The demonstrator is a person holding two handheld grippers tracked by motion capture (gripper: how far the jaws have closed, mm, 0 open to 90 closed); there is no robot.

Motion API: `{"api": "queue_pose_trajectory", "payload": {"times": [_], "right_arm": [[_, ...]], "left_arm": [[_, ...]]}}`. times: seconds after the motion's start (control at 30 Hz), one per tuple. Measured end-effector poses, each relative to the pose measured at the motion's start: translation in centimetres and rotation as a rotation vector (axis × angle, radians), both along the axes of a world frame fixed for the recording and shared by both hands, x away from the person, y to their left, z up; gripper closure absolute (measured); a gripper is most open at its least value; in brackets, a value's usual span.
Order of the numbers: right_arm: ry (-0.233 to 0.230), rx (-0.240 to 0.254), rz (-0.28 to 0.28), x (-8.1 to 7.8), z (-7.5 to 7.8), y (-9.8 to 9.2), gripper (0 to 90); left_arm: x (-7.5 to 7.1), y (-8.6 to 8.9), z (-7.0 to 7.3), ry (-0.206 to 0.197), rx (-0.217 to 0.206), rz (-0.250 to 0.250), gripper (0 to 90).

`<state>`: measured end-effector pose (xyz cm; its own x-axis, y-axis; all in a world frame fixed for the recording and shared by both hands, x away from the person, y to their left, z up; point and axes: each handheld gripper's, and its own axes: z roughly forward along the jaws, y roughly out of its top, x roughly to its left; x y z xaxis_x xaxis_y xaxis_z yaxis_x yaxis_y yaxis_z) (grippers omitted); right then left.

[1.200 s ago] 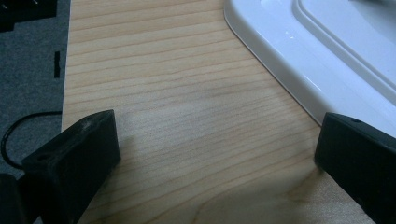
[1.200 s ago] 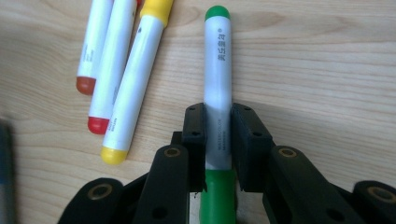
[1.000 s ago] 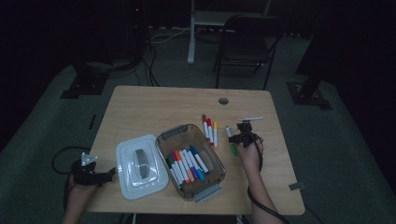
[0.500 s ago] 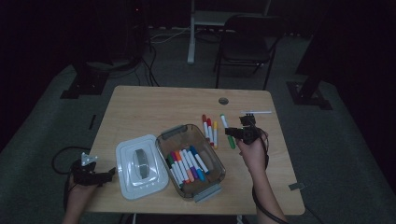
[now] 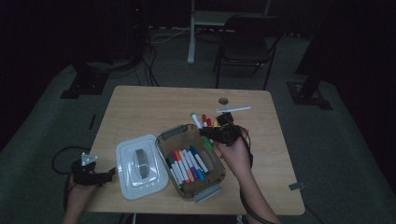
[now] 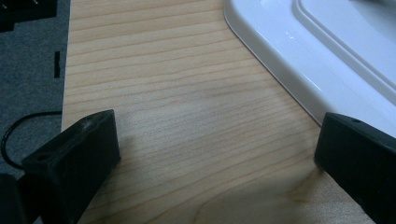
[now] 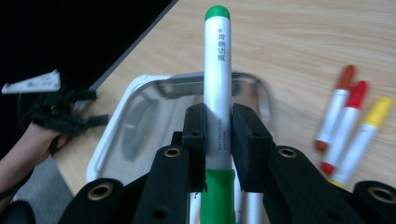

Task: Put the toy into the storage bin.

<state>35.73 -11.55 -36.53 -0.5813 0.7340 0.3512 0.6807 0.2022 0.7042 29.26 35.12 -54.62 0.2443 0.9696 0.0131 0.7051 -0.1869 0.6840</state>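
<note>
1. High view: the right claw [image 5: 215, 132] hangs over the far right rim of the clear box [image 5: 212, 183], which sits near the middle of the wooden counter [image 5: 149, 105]. It is clenched on a green marker [image 5: 206, 131]. Coloured markers [image 5: 187, 164] lie side by side inside the box. A white lid [image 5: 127, 179] lies flat just left of the box, touching it or nearly so. A few loose markers [image 5: 201, 119] lie on the counter just beyond the box. The left claw [image 5: 105, 175] rests at the near left edge of the counter, beside the lid.

2. Left gripper view: the left claw [image 6: 215, 154] is released, its jaws standing wide apart over bare counter [image 6: 163, 93]. The lid [image 6: 299, 56] lies at the right; its edge runs close by the right jaw.

3. Right gripper view: the right claw [image 7: 219, 128] grasps the green marker [image 7: 217, 70] by its white barrel, green cap pointing away, above the box [image 7: 140, 116]. A brown-orange, a red and a yellow marker [image 7: 348, 123] lie on the counter [image 7: 299, 42] to the right. The left claw [image 7: 93, 105] shows farther off at the left.
</note>
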Motion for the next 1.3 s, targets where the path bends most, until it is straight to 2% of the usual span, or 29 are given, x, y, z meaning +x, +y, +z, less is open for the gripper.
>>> {"api": "queue_pose_trajectory", "payload": {"times": [0.07,0.17,0.3,0.33,0.37,0.4,0.43,0.5,0.6,0.67,0.7,0.93,1.0,1.2,1.3], "right_arm": [[0.006,0.009,0.033,-0.3,0.0,1.1,76.8],[0.023,-0.003,0.072,-0.6,-0.4,2.8,76.8],[0.055,-0.045,0.127,-0.8,-1.9,5.1,76.8],[0.055,-0.045,0.127,-0.8,-1.9,5.1,76.8],[0.072,-0.041,0.134,-0.7,-2.6,5.6,76.8],[0.09,-0.069,0.155,-0.7,-3.4,6.4,76.8],[0.105,-0.065,0.164,-0.7,-3.9,6.8,76.8],[0.129,-0.093,0.184,-0.8,-4.9,7.6,76.8],[0.187,-0.099,0.229,-0.6,-6.1,8.4,76.8],[0.206,-0.127,0.246,-0.5,-6.7,8.9,76.8],[0.222,-0.121,0.257,-0.5,-6.9,9.0,76.8],[0.241,-0.209,0.297,-0.5,-7.7,10.5,76.8],[0.259,-0.211,0.31,-0.4,-8.0,10.8,76.7],[0.288,-0.272,0.339,-0.2,-8.8,11.6,76.6],[0.315,-0.274,0.348,0.1,-9.2,11.6,76.4]], "left_arm": [[0.0,0.0,0.0,-0.001,-0.003,0.002,0.5],[0.0,0.0,0.0,-0.001,-0.003,0.002,0.5],[0.0,0.0,0.0,-0.001,-0.001,0.001,0.5],[0.0,0.0,0.0,-0.001,-0.001,0.001,0.5],[0.0,0.0,0.0,0.0,0.0,0.0,0.5],[0.0,0.0,0.0,-0.001,0.0,0.0,0.5],[0.0,0.0,0.0,-0.002,-0.001,0.001,0.5],[0.0,0.0,0.0,-0.001,0.0,0.0,0.5],[0.0,0.0,0.0,-0.001,0.0,0.001,0.5],[0.0,0.0,0.0,-0.001,0.0,0.0,0.5],[0.0,0.0,0.0,-0.003,-0.002,0.001,0.5],[0.0,0.0,0.0,-0.003,-0.002,0.001,0.5],[0.0,0.0,0.0,-0.004,-0.003,0.003,0.5],[0.0,0.0,0.0,-0.002,0.0,0.001,0.5],[0.0,0.0,0.0,-0.002,-0.003,0.002,0.5]]}}
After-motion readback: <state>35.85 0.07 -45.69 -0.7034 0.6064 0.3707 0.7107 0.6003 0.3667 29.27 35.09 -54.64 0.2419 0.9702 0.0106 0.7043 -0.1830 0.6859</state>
